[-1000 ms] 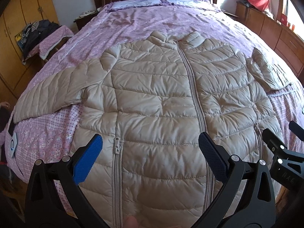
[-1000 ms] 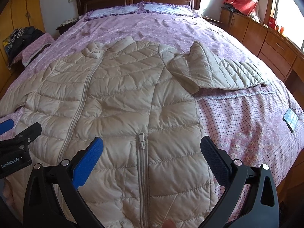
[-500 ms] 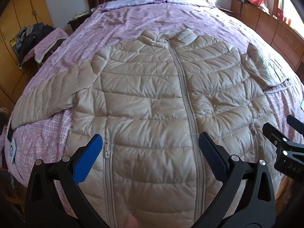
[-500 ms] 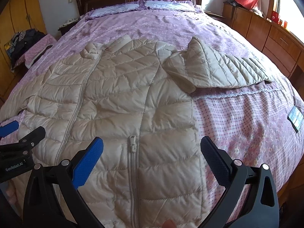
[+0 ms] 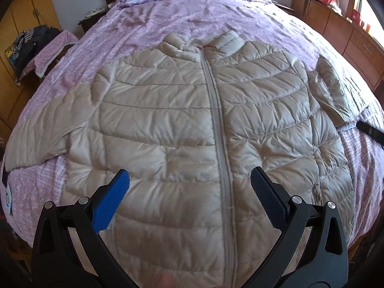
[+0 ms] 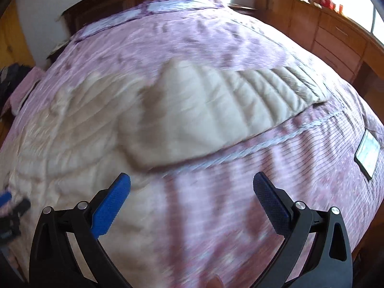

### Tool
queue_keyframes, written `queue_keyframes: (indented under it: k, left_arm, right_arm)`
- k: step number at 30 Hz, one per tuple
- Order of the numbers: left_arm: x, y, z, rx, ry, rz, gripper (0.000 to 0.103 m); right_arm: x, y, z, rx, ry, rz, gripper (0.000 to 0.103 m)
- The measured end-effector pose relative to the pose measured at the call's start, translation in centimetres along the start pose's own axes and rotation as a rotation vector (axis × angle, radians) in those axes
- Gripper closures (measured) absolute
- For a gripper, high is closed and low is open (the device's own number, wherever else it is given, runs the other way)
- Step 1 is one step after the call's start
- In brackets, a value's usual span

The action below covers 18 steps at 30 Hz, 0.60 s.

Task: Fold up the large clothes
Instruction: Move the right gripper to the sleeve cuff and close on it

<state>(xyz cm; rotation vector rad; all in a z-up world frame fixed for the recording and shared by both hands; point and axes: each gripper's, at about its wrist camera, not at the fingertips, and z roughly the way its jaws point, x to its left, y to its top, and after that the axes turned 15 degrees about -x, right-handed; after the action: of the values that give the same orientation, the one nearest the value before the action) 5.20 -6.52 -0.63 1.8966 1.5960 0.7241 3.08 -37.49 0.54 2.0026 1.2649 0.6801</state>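
Observation:
A beige quilted puffer jacket (image 5: 182,124) lies flat and zipped on the bed, collar toward the headboard. Its left sleeve (image 5: 40,129) stretches out to the left. Its right sleeve (image 6: 216,110) lies out over the pink cover. My left gripper (image 5: 189,192) is open and empty above the jacket's lower front, straddling the zipper (image 5: 219,144). My right gripper (image 6: 192,192) is open and empty above the jacket's right side edge and the bare cover, below the right sleeve. The right wrist view is motion-blurred.
The bed (image 5: 192,16) has a pink-purple floral cover and a dark wooden headboard. A phone (image 6: 367,150) lies on the bed's right side. Wooden drawers (image 6: 336,38) run along the right wall. Clothes sit on a side table (image 5: 38,48) at the left.
Both grippers have moved forward over the bed. The right gripper has swung right, from above the jacket's pocket zipper to its side edge. The jacket lies as before.

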Motion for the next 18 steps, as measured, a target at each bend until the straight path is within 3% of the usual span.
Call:
queue_keyframes:
  k: [9,18]
  left_arm:
    - [-2.5,-0.8,2.0,0.044,0.002,0.052,0.003]
    - [-3.2,-2.1,3.1,0.064,0.03,0.083,0.003]
  right_arm:
    - [-8.2,4.1,5.2,0.015,-0.04,0.138,0.005]
    - [-13.3,6.1,9.4,0.043,-0.077,0.267,0.005]
